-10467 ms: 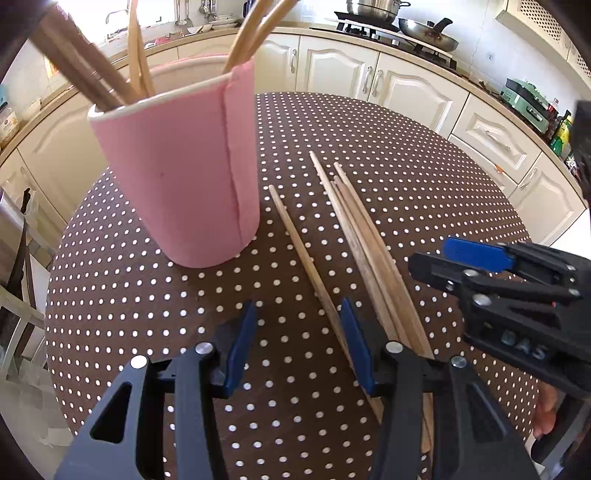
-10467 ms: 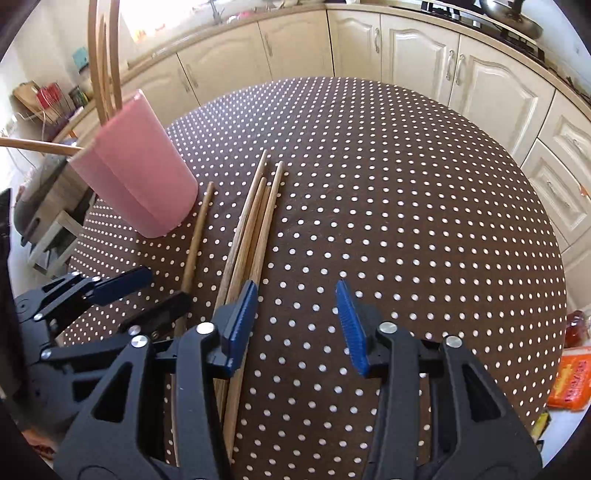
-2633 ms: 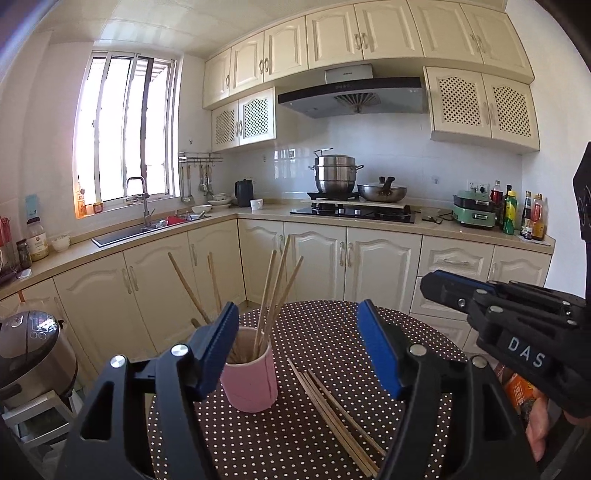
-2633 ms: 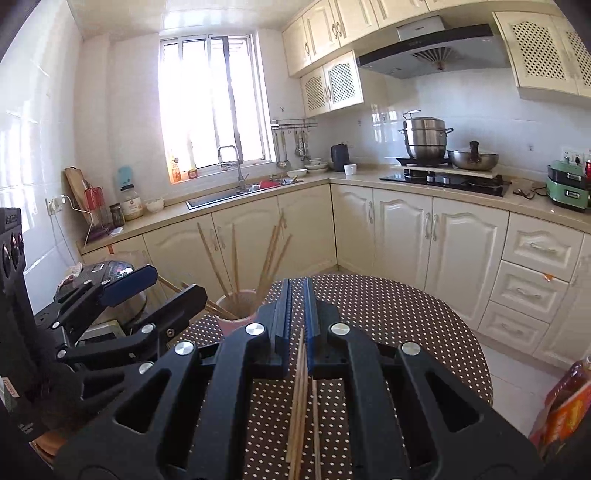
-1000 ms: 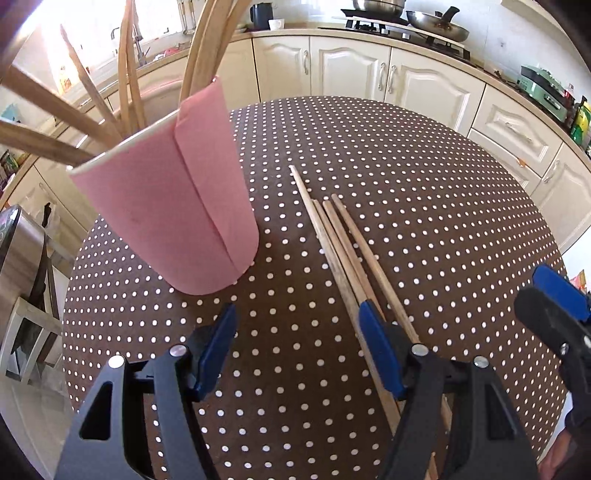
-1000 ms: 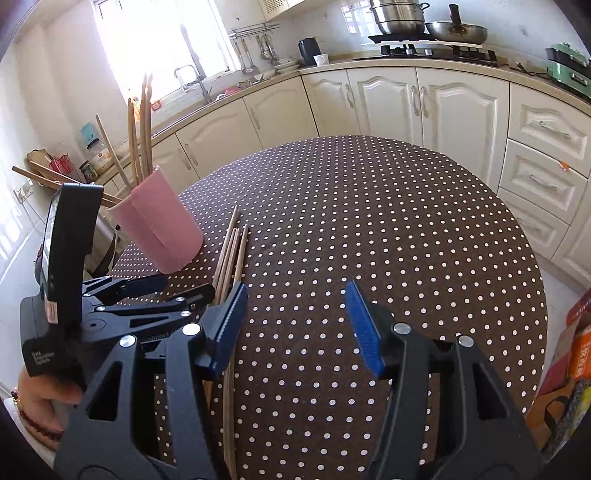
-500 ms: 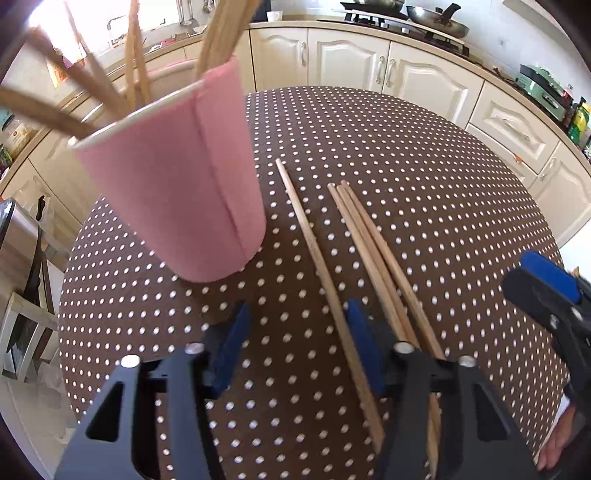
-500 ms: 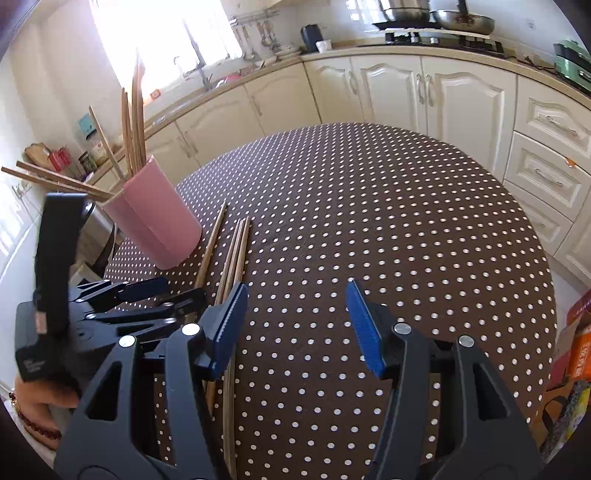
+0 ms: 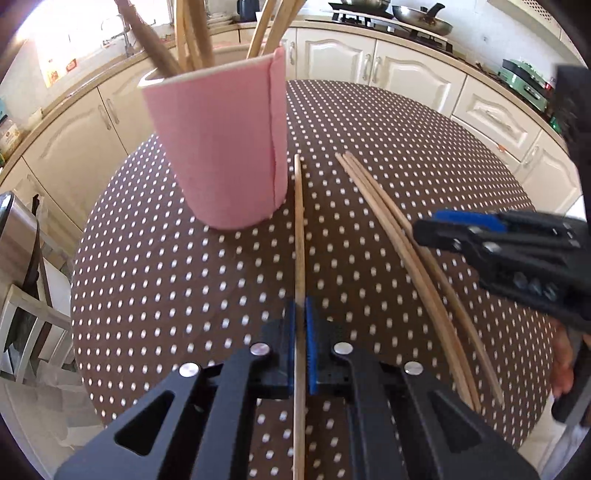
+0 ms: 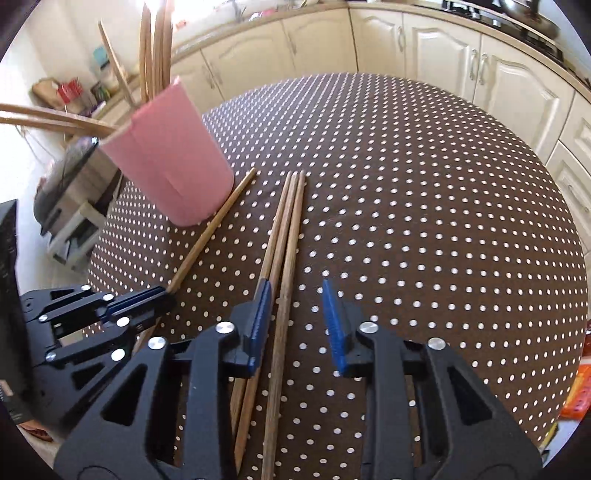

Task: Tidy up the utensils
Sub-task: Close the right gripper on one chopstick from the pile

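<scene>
A pink cup (image 9: pixel 225 147) holding several wooden chopsticks stands on the brown dotted round table (image 9: pixel 406 147). My left gripper (image 9: pixel 300 332) is shut on a single chopstick (image 9: pixel 299 229) that lies on the table beside the cup. Three more chopsticks (image 9: pixel 399 229) lie side by side to the right. My right gripper (image 10: pixel 297 321) is open and low over these three chopsticks (image 10: pixel 286 229), with its jaws astride the rightmost one. The cup (image 10: pixel 166 166), the left gripper (image 10: pixel 162 293) and its chopstick (image 10: pixel 210 229) also show in the right wrist view.
Cream kitchen cabinets (image 9: pixel 388 66) curve round behind the table, with a stove and pans (image 9: pixel 413 14) on the counter. A metal appliance and a white stool (image 9: pixel 22 280) stand off the table's left edge. Orange packaging (image 10: pixel 578 391) lies below the table's right edge.
My left gripper has closed on the single chopstick beside the cup. My right gripper has come down and forward over the three chopsticks, still open.
</scene>
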Demonstrator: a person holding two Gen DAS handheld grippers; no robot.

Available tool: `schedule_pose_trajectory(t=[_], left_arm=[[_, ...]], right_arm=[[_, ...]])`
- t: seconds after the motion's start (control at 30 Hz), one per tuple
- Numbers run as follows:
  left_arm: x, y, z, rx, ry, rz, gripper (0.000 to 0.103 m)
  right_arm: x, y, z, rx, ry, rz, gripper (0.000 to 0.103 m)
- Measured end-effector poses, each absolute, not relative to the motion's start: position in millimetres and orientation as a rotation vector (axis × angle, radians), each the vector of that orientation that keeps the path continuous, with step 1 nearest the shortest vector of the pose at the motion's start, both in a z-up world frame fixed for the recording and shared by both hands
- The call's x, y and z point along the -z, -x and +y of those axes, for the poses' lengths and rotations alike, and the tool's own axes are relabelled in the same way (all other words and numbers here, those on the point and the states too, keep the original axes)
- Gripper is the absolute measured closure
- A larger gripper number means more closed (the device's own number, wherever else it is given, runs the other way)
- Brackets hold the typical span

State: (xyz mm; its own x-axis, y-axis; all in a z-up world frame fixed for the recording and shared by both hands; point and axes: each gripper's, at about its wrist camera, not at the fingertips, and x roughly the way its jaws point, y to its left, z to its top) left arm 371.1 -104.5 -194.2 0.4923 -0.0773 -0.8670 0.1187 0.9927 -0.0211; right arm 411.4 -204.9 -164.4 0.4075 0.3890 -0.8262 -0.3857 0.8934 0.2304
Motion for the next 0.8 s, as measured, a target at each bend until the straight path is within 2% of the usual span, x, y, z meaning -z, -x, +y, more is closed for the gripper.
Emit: schedule_pose_trajectory(t=[0.13,0.7,0.77,0.8], left_arm=[[192.4,-374.5,-94.9,0.163,0.033,1.091,0.097],[187.3,-433.5,-108.1,0.167,-0.023,1.091,0.097],[187.4,-442.6,-110.0,0.178,-0.021,1.09,0.097],[186.6,-443.4,-108.5,0.181,-0.016,1.091,0.097]], right_arm=[[167.0,-415.2,-194.3,-0.458,0.048,1.078,0.081],[160.9,-470.6,-145.6,-0.431,0.181,1.269,0.082],[160.6,-474.2,-137.9,-0.415,0.201,1.272,0.083],[160.4,-475.6,-134.8,-0.404,0.212,1.269,0.088]])
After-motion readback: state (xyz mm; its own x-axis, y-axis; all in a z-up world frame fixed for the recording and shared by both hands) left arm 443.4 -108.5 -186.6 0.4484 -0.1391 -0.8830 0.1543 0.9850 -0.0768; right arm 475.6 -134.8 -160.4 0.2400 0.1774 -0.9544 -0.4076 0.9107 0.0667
